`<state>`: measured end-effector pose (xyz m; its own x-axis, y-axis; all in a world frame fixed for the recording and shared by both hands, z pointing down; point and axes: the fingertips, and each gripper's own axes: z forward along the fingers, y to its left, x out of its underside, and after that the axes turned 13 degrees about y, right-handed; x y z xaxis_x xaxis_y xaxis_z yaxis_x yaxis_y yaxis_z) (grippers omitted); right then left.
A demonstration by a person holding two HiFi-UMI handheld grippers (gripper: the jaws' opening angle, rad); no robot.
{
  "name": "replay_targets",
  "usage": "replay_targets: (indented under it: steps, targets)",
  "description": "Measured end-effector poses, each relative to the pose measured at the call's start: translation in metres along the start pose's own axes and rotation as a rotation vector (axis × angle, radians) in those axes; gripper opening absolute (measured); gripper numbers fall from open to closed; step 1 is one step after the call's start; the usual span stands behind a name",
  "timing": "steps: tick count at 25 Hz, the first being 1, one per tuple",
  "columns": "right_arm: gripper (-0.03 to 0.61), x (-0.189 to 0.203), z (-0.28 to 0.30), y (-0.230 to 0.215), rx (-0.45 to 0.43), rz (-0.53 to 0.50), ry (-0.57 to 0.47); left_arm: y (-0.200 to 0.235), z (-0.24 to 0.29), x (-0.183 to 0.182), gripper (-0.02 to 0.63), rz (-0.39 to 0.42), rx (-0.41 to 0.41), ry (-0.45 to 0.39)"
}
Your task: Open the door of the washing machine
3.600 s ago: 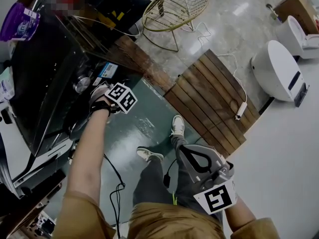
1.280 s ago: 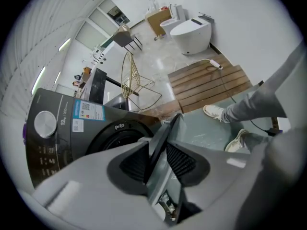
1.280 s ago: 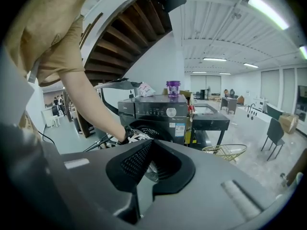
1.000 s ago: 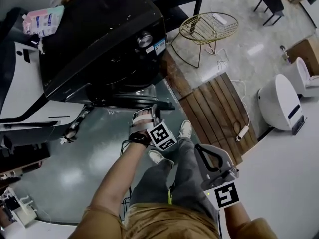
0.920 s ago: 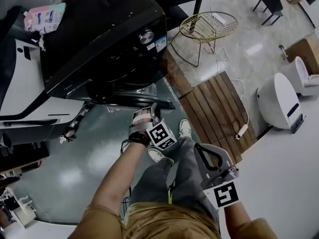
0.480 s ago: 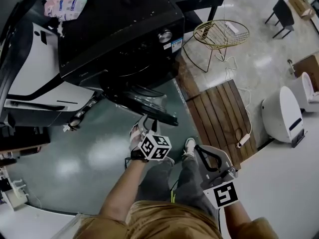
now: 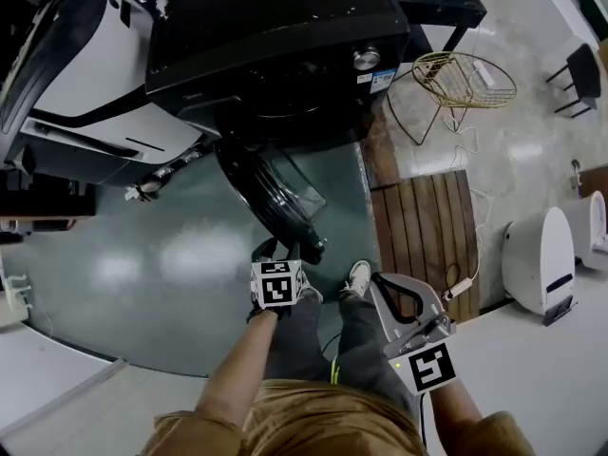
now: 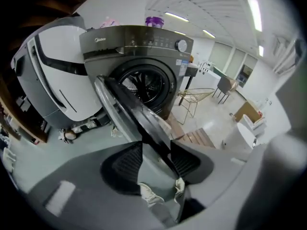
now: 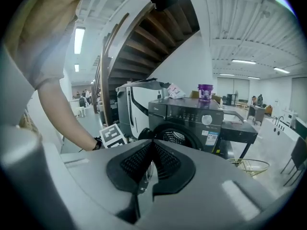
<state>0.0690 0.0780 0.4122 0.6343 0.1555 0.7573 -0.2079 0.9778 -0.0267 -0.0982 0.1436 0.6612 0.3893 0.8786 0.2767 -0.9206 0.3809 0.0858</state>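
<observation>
Door of washing machine: swung wide, grip let go

Location: stands well out from the drum opening, over the green floor; free edge at the left gripper.
Left gripper: fingers have just been opening; they stand apart with the door's rim between them, and a gap shows on one side.
Judgement: opening is in effect done; only withdrawal remains.
Right gripper: idle beside the person's leg; fingers closed on nothing.
Against a second ago: door then only ajar, close to the machine's front; now swung far out, and the left hand is drawn back towards the person's feet.
</observation>
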Motion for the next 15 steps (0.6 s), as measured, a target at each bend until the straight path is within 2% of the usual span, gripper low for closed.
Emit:
replay_targets:
  steps: [10, 15]
  targets:
    - [0.006, -0.009, 0.02, 0.03, -0.166, -0.15, 0.008, 0.048, -0.016, 0.047, 0.171, -0.224, -0.054, -0.033]
    - [0.006, -0.01, 0.026, 0.05, -0.228, -0.203, 0.018, 0.078, -0.026, 0.07, 0.157, -0.269, -0.13, -0.053]
